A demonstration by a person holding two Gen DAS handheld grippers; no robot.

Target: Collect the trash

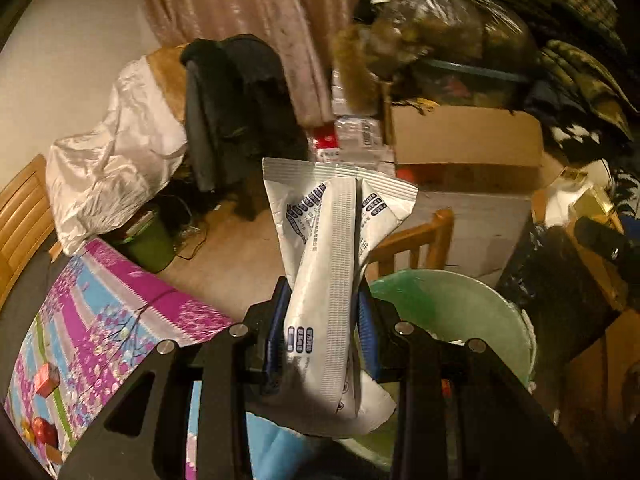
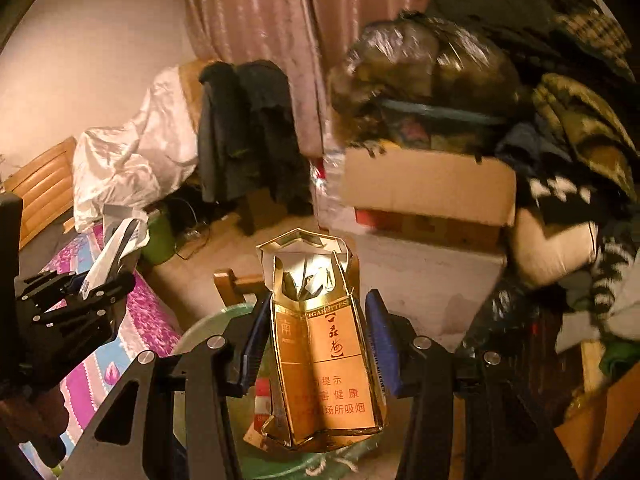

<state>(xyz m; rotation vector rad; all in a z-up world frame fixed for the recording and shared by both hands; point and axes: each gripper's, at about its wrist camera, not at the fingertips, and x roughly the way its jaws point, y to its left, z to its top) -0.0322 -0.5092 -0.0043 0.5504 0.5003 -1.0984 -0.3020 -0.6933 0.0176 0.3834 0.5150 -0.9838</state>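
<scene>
My left gripper [image 1: 324, 300] is shut on a white foil wrapper [image 1: 332, 256] with dark print, which sticks up between the blue pads. Just right of it and below stands a bin with a green liner [image 1: 460, 304]. In the right wrist view my right gripper [image 2: 316, 320] is shut on an opened gold cigarette pack [image 2: 320, 352], held upright over the green-lined bin [image 2: 208, 332]. The left gripper [image 2: 100, 276] with its white wrapper [image 2: 114, 248] shows at that view's left edge, over the table.
A table with a pink and blue floral cloth [image 1: 104, 312] carries small red items [image 1: 46, 378]. A wooden chair back [image 1: 416, 240] stands behind the bin. Cardboard boxes [image 1: 464, 136], a dark stuffed bag [image 1: 448, 28], clothes over a chair [image 1: 236, 108] and a small green bucket [image 1: 148, 240] crowd the floor.
</scene>
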